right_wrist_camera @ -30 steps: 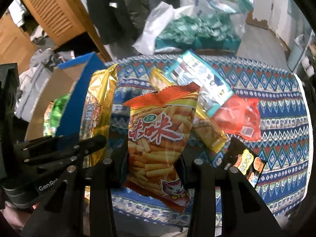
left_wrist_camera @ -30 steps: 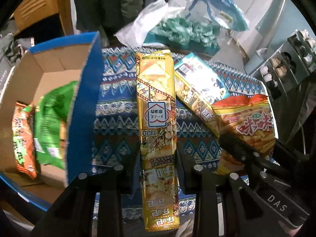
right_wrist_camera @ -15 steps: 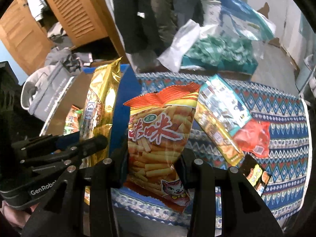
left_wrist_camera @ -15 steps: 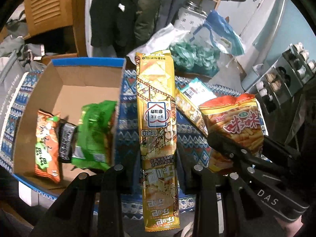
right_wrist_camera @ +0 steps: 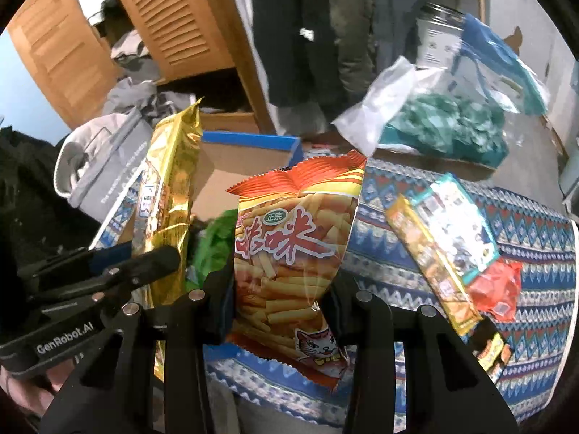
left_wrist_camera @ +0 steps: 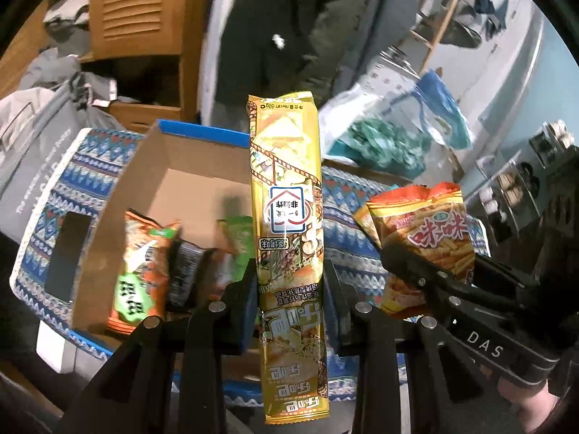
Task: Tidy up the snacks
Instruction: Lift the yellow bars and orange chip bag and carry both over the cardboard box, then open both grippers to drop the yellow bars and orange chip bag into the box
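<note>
While both claws are up in the air above the table, each one is squeezed tight on a snack. The left claw point(left_wrist_camera: 289, 300) has its two black fingers point(left_wrist_camera: 240, 311) pressed on the sides of a long gold cracker pack point(left_wrist_camera: 287, 224), low down on the pack. That pack stands straight up, and its shiny front has a white badge with red and blue lines and pictures of crackers. The right claw point(right_wrist_camera: 280, 300) is clamped on the lower part of an orange bag of snack sticks point(right_wrist_camera: 293, 246). This bag is puffy, with an orange zigzag top, big red letters and a little cat face near the bottom. It stands upright too. Just behind and below the gold pack sits a cardboard box point(left_wrist_camera: 188, 181) with a blue rim, open at the top. Inside it lie an orange and green bag point(left_wrist_camera: 139, 271), a small dark pack point(left_wrist_camera: 182, 275) and a green bag point(left_wrist_camera: 239, 242), side by side. The box rests on a table point(right_wrist_camera: 524, 325) with a blue patterned cloth. More snacks lie flat on the cloth to the right: a long yellow pack point(right_wrist_camera: 430, 264), a teal and white pack point(right_wrist_camera: 459, 224) resting on it, a red bag point(right_wrist_camera: 495, 289) and a small black pack point(right_wrist_camera: 492, 347) by the edge. Farther back sits a clear bag of green candies point(right_wrist_camera: 445, 130).
</note>
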Action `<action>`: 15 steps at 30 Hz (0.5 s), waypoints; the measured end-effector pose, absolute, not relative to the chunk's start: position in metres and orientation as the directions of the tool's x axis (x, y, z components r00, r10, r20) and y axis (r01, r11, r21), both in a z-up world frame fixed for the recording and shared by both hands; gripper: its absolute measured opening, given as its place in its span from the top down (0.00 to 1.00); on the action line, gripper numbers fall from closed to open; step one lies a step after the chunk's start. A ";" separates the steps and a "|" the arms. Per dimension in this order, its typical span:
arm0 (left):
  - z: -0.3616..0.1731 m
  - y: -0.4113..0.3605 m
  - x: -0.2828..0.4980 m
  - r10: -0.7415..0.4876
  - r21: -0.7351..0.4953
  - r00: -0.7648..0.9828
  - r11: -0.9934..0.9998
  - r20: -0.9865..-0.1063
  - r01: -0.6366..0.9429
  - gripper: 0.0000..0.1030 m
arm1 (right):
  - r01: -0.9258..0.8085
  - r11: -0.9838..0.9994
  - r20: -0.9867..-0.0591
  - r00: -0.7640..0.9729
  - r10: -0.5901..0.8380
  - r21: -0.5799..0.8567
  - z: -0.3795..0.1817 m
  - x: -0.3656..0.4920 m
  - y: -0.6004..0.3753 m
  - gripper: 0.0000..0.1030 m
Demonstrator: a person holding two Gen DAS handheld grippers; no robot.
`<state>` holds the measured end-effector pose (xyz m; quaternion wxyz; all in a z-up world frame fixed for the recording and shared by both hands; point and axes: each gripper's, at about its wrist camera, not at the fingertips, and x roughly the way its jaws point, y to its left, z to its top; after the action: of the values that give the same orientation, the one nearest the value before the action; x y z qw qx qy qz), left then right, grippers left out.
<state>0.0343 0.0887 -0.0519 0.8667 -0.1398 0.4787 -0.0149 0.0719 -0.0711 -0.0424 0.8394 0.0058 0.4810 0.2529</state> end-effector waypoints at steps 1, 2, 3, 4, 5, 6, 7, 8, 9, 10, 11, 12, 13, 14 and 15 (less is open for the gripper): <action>-0.052 0.094 0.034 -0.150 -0.252 0.545 0.961 -0.825 -0.117 0.69 | -0.424 0.870 -0.805 0.407 0.432 0.253 -0.042 0.073 -0.066 0.62; -0.052 0.099 0.034 -0.141 -0.248 0.548 0.961 -0.824 -0.125 0.69 | -0.429 0.867 -0.806 0.403 0.434 0.253 -0.042 0.074 -0.061 0.62; -0.053 0.107 0.034 -0.131 -0.244 0.551 0.960 -0.824 -0.138 0.69 | -0.437 0.863 -0.806 0.397 0.438 0.254 -0.043 0.075 -0.053 0.62; -0.054 0.112 0.034 -0.125 -0.244 0.553 0.959 -0.824 -0.146 0.69 | -0.442 0.860 -0.806 0.394 0.441 0.255 -0.043 0.076 -0.049 0.62; -0.054 0.118 0.034 -0.120 -0.243 0.555 0.958 -0.823 -0.154 0.69 | -0.446 0.858 -0.807 0.390 0.444 0.256 -0.043 0.077 -0.043 0.62; -0.055 0.124 0.035 -0.112 -0.241 0.556 0.957 -0.824 -0.164 0.69 | -0.452 0.854 -0.808 0.385 0.446 0.257 -0.044 0.079 -0.036 0.62; -0.056 0.130 0.035 -0.103 -0.238 0.557 0.955 -0.824 -0.176 0.69 | -0.457 0.851 -0.809 0.380 0.449 0.258 -0.044 0.080 -0.030 0.62; -0.057 0.137 0.036 -0.093 -0.233 0.559 0.954 -0.824 -0.186 0.69 | -0.460 0.849 -0.810 0.376 0.451 0.260 -0.045 0.081 -0.025 0.62; -0.059 0.142 0.036 -0.082 -0.228 0.559 0.954 -0.825 -0.196 0.69 | -0.464 0.846 -0.811 0.370 0.454 0.262 -0.045 0.082 -0.020 0.62; -0.061 0.147 0.037 -0.071 -0.223 0.559 0.953 -0.826 -0.208 0.69 | -0.468 0.843 -0.812 0.364 0.456 0.264 -0.047 0.083 -0.014 0.62; -0.063 0.150 0.038 -0.062 -0.217 0.559 0.952 -0.827 -0.215 0.69 | -0.474 0.839 -0.815 0.355 0.458 0.266 -0.049 0.084 -0.007 0.62; -0.066 0.155 0.039 -0.049 -0.209 0.558 0.952 -0.828 -0.226 0.69 | -0.479 0.837 -0.817 0.349 0.459 0.266 -0.050 0.085 -0.001 0.62; -0.069 0.158 0.041 -0.041 -0.203 0.555 0.951 -0.831 -0.233 0.69 | -0.482 0.835 -0.819 0.343 0.460 0.266 -0.052 0.086 0.003 0.62; -0.073 0.162 0.043 -0.032 -0.196 0.551 0.950 -0.834 -0.242 0.69 | -0.487 0.831 -0.822 0.335 0.461 0.267 -0.054 0.086 0.008 0.62; -0.076 0.165 0.044 -0.026 -0.192 0.545 0.949 -0.838 -0.250 0.69 | -0.490 0.830 -0.824 0.331 0.461 0.267 -0.056 0.086 0.012 0.62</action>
<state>0.0444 0.1646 -0.0761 0.8668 -0.1461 0.4725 0.0645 0.0865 0.0118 -0.0555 0.8155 -0.0148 0.4997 0.2915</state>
